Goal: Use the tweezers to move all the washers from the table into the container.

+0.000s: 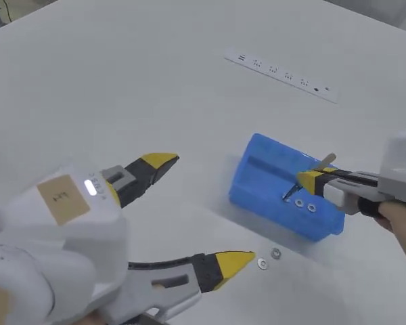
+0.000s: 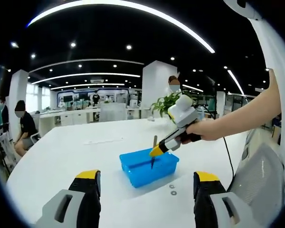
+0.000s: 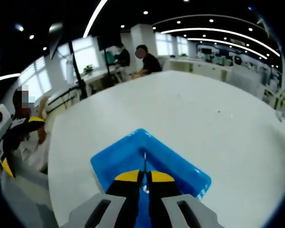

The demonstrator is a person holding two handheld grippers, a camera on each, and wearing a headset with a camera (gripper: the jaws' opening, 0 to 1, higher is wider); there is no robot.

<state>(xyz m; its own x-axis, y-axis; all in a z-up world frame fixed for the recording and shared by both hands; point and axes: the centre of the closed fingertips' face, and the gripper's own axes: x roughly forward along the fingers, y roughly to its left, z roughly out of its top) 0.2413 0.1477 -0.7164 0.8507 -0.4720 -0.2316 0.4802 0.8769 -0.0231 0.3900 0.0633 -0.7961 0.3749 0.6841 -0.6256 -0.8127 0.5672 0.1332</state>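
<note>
Table [image 1: 122, 81], tweezers [image 1: 289, 192] over container [image 1: 264, 183] (blue) — washers [image 1: 276, 254] beside

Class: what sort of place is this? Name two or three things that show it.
Probably an open-plan office or lab: long white tables, rows of ceiling lights, and people seated in the background.

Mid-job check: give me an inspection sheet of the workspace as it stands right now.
Surface: white table, bare apart from the items below.
Job's things: blue container holds two washers; two more washers lie on the table beside it; tweezers point down into the container.
Clutter: power strip beyond the container.
Grippers: right gripper shut on tweezers; left gripper open, holding nothing.
Cables: thin dark cable hanging below the right gripper.
Surroundings: open office, seated people, potted plant.
</note>
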